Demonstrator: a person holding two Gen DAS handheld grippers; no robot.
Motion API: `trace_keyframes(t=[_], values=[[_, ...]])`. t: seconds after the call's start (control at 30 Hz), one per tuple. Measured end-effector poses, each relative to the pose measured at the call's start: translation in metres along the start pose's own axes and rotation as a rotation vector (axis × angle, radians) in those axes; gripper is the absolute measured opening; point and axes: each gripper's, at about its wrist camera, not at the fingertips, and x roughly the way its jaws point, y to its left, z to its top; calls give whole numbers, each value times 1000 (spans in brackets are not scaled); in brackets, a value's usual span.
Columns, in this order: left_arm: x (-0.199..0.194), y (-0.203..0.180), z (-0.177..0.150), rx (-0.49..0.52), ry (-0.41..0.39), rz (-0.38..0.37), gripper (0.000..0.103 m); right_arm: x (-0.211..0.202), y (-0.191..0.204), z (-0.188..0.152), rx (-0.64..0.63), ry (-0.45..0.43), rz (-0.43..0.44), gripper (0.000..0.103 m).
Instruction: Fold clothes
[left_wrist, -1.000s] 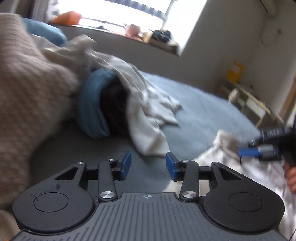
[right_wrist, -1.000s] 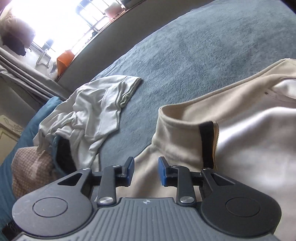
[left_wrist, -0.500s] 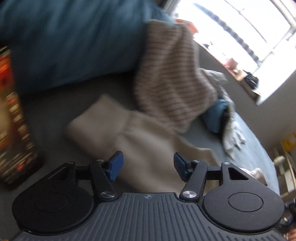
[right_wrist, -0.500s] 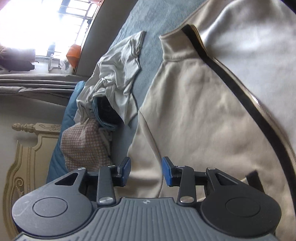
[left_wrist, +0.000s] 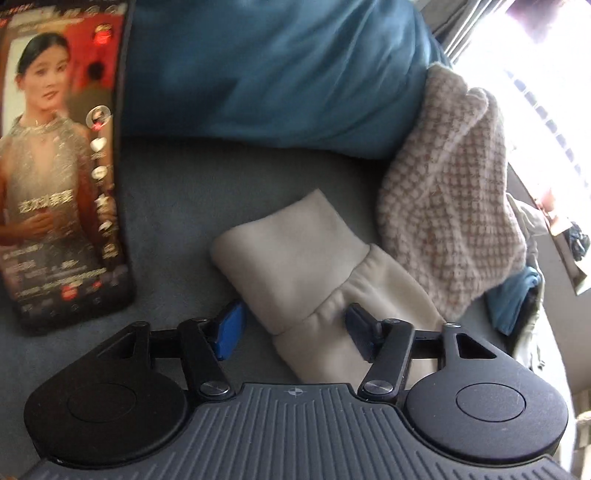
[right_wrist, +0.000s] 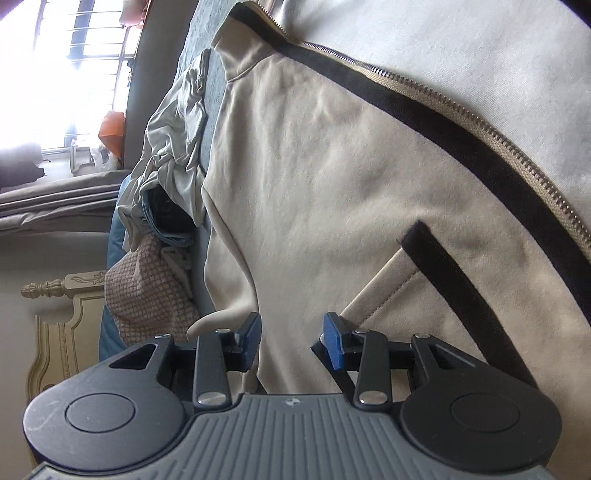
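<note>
My left gripper has been closing astride the jacket cuff, pads clear; right gripper open over its hem, sleeve partly hidden; grey bed, phone beside the cuff

The left gripper showed a grey ribbed body with a small crosshair mark at its front edge, flanked by two round black discs. Black linkage arms ran forward on silver pivot screws to blue pads. The right gripper looked the same: ribbed grey deck, black discs, silver screws, blue fingertips, faint scratches on its left disc.
</note>
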Motion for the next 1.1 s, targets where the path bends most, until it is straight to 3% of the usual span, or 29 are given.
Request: trace_keyframes(t=[0.07, 0.13, 0.3, 0.53, 0.73, 0.8, 0.87, 0.9, 1.0, 1.1], values=[[-4, -5, -1, 7, -25, 9, 21, 2, -1, 2, -1, 1, -7, 40], [-21, -9, -4, 3, -59, 8, 17, 3, -3, 2, -4, 6, -10, 40], [-59, -11, -22, 60, -112, 54, 16, 8, -10, 6, 4, 11, -3, 39], [-55, 16, -48, 47, 4, 160, 16, 13, -9, 9, -8, 19, -1, 39], [-57, 22, -54, 74, 43, 187, 19, 13, -12, 9, 3, 13, 13, 39], [-57, 22, -53, 98, 57, 194, 24, 13, -11, 9, -6, 13, 12, 39], [-60, 22, -52, 137, 79, 207, 40, 13, -10, 9, -16, 12, 10, 39], [-64, 23, -54, 162, 96, 205, 43, 12, -9, 9, -21, 12, 9, 39], [-81, 20, -65, 263, 168, 165, 44, 11, -8, 10, -34, 10, 9, 39], [-98, 8, -82, 415, 180, 63, 44, 11, -8, 10, -48, 10, 9, 39]])
